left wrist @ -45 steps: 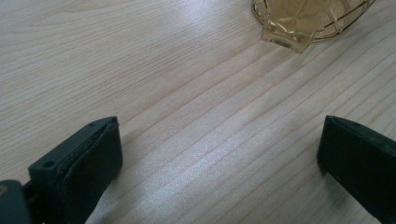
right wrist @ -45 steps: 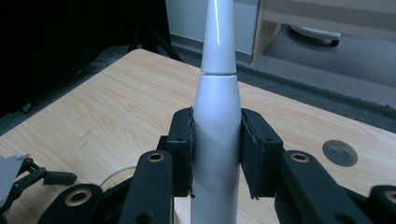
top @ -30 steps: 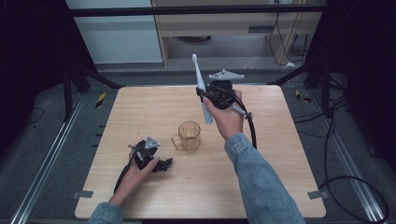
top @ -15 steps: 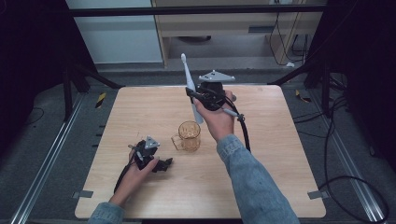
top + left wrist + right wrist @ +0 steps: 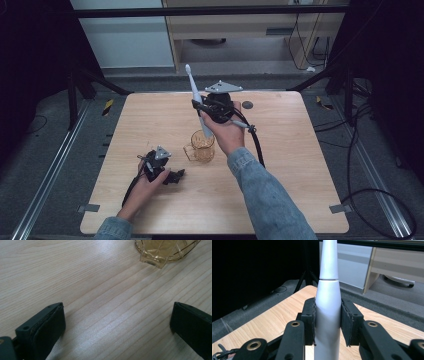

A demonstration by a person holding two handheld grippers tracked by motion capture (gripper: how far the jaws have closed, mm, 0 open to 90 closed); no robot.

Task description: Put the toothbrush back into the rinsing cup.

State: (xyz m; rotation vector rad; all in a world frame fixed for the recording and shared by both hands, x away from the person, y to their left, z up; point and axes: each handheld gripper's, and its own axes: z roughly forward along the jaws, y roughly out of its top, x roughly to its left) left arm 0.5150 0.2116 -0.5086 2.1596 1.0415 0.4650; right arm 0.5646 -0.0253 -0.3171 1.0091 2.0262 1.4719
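The right gripper [image 5: 204,111] is clamping a white electric toothbrush [image 5: 196,95] by its handle, both pads pressing its sides, and is holding it nearly upright above the amber glass mug [image 5: 202,146], brush head pointing up and away from the person. The mug is standing near the middle of the wooden table [image 5: 300,165]. The left gripper [image 5: 175,176] is resting on the tabletop, just left of the mug, its jaws spread wide and gripping nothing.
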